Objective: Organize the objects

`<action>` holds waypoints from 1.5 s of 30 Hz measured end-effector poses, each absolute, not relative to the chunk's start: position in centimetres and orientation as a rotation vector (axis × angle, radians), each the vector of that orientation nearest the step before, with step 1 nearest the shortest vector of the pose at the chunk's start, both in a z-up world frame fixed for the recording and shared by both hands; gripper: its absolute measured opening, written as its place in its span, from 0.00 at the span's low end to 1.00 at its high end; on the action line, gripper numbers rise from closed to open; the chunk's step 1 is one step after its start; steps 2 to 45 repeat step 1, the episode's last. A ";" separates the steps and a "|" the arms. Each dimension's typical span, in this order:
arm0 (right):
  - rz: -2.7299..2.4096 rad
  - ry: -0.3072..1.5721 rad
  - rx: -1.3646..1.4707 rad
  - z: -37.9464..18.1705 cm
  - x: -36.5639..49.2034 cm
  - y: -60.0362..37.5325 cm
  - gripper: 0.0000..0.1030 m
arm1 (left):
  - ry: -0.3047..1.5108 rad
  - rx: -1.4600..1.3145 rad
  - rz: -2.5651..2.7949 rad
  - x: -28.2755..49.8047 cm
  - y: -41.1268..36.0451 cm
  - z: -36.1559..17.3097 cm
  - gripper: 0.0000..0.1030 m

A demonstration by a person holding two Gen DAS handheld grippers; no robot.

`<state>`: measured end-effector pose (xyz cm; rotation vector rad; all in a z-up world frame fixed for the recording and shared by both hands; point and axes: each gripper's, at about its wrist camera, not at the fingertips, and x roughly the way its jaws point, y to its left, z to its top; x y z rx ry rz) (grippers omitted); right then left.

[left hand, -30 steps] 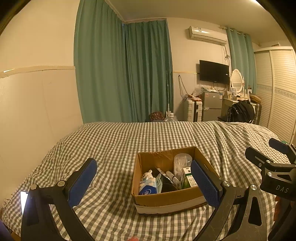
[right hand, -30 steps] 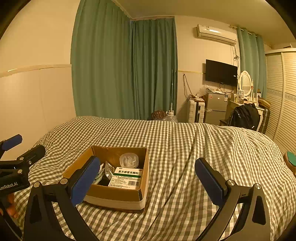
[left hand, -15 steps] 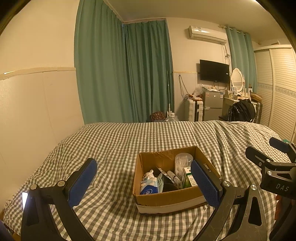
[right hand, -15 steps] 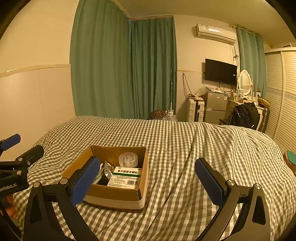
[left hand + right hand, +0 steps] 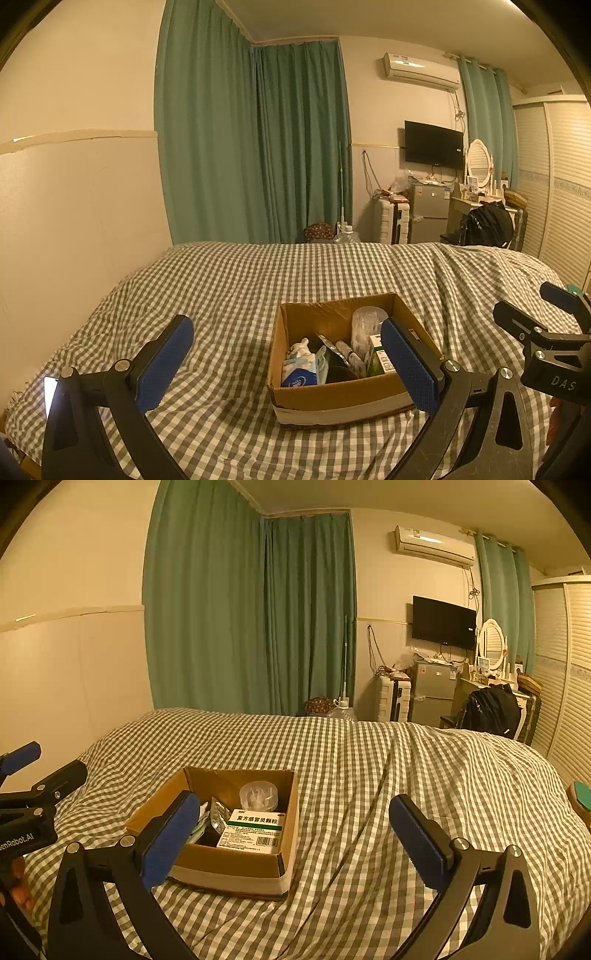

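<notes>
Cardboard box (image 5: 334, 393) on bed — between left claw (image 5: 288, 363) pads, untouched.

open cardboard box (image 5: 332, 395) on the checkered bed holds a green-white medicine carton (image 5: 255, 830).

Both wrist views look forward low over the bed (image 5: 229, 280); left-hand view nearer the cardboard box (image 5: 343, 397) — shared.

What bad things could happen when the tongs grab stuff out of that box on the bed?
1. The brown cardboard box sits on a soft, wrinkled checked bedspread, so it might tip or slide if pushed.
2. The things inside are crowded: lifting the white and green medicine carton could knock over the clear plastic jar beside it.
3. Both open tongs, left and right, might bump each other.
</notes>
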<state>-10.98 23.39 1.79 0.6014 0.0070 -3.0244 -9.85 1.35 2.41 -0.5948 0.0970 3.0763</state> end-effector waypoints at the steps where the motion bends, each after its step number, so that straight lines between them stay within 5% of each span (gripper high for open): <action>1: -3.025 0.008 0.603 1.8 -11.0 23.4 1.00 | 0.105 -0.591 3.078 -9.9 1.4 2.4 1.00; 45: -3.025 0.008 0.603 1.8 -11.0 23.4 1.00 | 0.105 -0.591 3.078 -9.9 1.4 2.4 1.00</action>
